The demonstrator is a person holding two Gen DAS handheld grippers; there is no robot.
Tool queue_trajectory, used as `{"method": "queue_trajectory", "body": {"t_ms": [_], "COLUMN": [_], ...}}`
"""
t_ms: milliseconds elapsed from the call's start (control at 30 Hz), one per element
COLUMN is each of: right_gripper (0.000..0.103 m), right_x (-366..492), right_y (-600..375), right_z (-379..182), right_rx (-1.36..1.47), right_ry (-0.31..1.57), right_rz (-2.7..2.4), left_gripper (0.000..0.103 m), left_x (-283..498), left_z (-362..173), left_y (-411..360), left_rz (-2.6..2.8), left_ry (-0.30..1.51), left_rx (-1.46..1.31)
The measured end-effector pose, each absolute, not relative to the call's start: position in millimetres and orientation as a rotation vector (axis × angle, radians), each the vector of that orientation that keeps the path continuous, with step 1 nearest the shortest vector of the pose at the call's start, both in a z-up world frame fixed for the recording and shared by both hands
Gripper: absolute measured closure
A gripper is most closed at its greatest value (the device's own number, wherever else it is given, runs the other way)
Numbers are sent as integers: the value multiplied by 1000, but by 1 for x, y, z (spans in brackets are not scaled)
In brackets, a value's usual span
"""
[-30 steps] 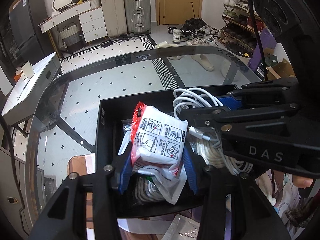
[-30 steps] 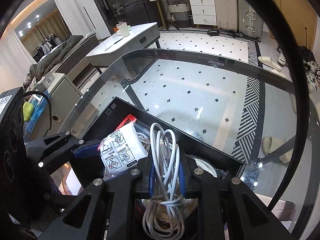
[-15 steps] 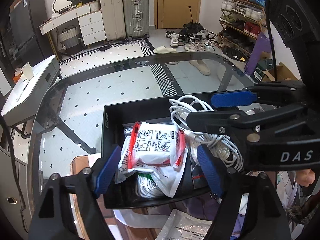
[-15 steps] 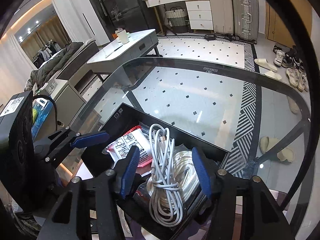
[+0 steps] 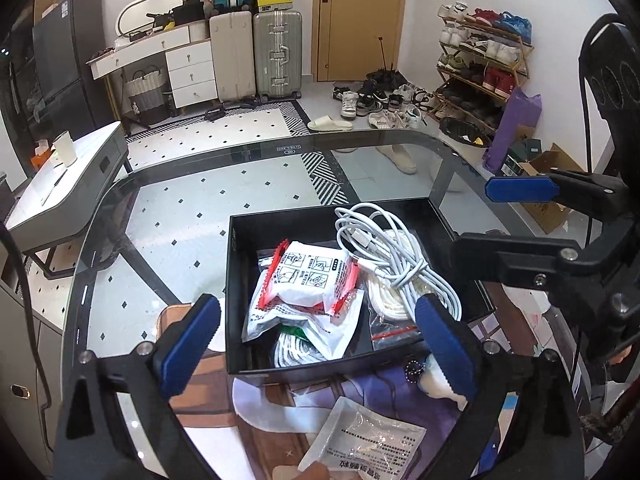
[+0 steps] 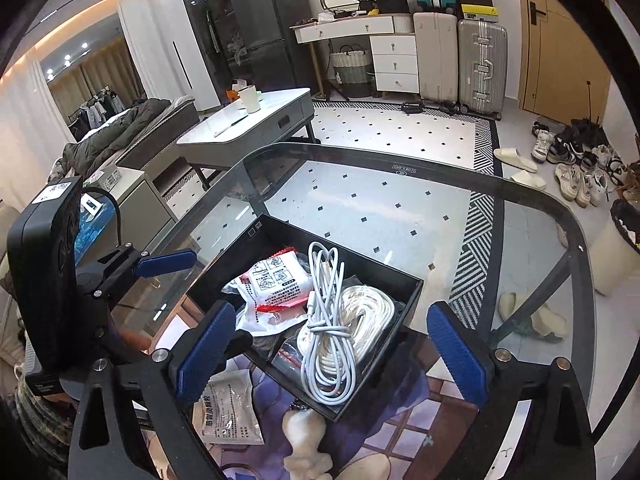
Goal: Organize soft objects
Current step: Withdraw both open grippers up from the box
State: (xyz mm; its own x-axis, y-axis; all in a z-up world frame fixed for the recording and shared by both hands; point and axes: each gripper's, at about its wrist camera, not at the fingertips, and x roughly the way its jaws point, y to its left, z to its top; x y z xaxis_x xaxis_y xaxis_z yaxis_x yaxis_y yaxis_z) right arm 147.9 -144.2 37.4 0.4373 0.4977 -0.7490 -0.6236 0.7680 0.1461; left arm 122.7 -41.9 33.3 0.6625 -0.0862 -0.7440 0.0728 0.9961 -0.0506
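A black box (image 5: 248, 264) (image 6: 412, 292) stands on the glass table. In it lie a white packet with red edges (image 5: 308, 276) (image 6: 276, 280), a coiled white cable (image 5: 384, 248) (image 6: 328, 320) and a white rope coil (image 6: 372, 312). My left gripper (image 5: 316, 344) is open and empty, just above the box's near edge. My right gripper (image 6: 332, 352) is open and empty above the cable. Each gripper shows in the other's view, the right one (image 5: 504, 216) and the left one (image 6: 180, 280).
A clear sachet with printed text (image 5: 364, 440) (image 6: 228, 408) lies on a printed mat (image 5: 400, 400) in front of the box. A white fluffy object (image 6: 304, 440) lies beside it. The glass table's rim (image 5: 280, 148) curves beyond the box.
Both grippers opened and drew back. The left let go of the white packet and the right let go of the white cable; both now lie in the box.
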Motion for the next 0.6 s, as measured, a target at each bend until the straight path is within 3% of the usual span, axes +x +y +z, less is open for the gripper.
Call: {"method": "queue_trajectory", "body": {"t_ms": [600], "right_gripper": [4], "right_x": [105], "right_y": [-174], "right_z": [25], "right_rx": [-144], "right_ry": [886], "right_rz": [653], "left_gripper": [2], "left_x": [80], "left_z": [34], "left_y": [-38], "left_rz": [-73], "left_ry": [798], "left_rx": [-29]}}
